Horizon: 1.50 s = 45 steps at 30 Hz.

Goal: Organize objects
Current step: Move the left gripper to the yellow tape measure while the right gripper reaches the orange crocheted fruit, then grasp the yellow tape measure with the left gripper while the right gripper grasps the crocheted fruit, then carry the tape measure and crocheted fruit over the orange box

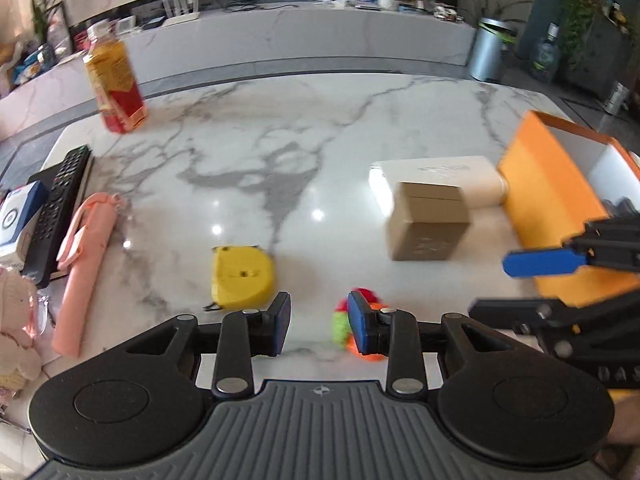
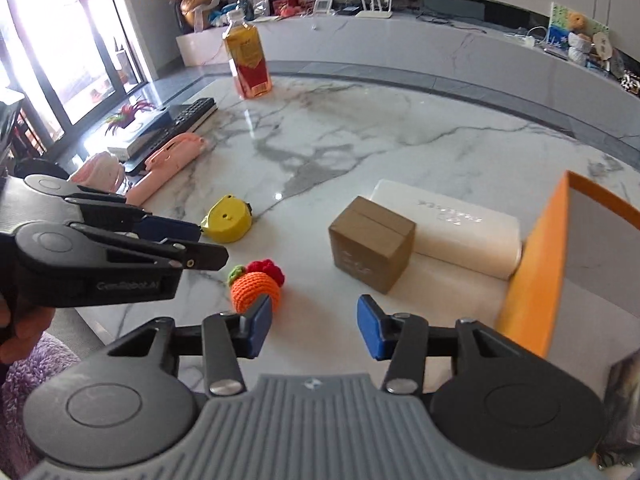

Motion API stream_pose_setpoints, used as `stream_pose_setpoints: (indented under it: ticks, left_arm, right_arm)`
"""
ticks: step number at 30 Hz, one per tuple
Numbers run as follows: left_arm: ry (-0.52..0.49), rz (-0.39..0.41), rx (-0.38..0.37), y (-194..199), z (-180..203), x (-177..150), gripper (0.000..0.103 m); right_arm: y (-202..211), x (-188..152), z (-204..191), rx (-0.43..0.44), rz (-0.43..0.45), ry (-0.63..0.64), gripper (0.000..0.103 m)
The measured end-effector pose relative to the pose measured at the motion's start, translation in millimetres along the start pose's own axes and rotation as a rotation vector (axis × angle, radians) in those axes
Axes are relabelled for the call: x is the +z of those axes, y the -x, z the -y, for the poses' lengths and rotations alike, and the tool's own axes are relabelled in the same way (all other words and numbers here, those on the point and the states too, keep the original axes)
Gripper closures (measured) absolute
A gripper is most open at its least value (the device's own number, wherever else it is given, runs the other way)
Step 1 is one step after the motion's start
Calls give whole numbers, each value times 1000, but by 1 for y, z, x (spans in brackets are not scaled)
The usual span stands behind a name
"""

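Both my grippers, left gripper (image 1: 319, 322) and right gripper (image 2: 314, 326), hang with jaws released, holding nothing. Nearest lies the crocheted orange-and-red yarn toy (image 2: 256, 282), then the yellow tape measure (image 2: 228, 220), the brown cardboard cube (image 2: 370, 242) and the open orange box (image 2: 536, 264) on the marble surface (image 2: 360, 136); little looks sorted yet.

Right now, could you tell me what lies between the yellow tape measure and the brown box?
Only bare marble table separates tape measure from brown box, in the right wrist view.
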<state>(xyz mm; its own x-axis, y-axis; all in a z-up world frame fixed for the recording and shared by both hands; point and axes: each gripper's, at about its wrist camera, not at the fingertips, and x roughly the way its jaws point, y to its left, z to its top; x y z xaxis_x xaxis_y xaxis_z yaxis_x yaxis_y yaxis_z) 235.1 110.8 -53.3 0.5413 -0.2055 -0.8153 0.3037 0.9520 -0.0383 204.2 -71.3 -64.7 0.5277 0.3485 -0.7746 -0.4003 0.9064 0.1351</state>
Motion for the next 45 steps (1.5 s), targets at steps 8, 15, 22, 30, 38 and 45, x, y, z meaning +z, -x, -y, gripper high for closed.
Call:
stream_pose_setpoints:
  ticks: [8,15,22,30,38,45]
  left_arm:
    - [33,30,85,-30,-27,9,42]
    - [25,-6,70,-57,-34,7,36]
    - [24,-21,89,-69,-37,3,40]
    - [62,-25,96,-68,-42,2,45]
    - [41,69,65,-31,-19,0,46]
    - [-138,156,-29,19,48,14,46]
  right_arm:
    - [-50,12,-27,64,-75,51,53]
    - [-77,14,-32,60,-118,74,53]
    - [-85,13,-33,69,-124,82,60]
    - [-80,9,-38,26,-134,113,60]
    - [-29,6,-31,14,-61,84,61]
    - [42,-3,-11,10,42,62,61]
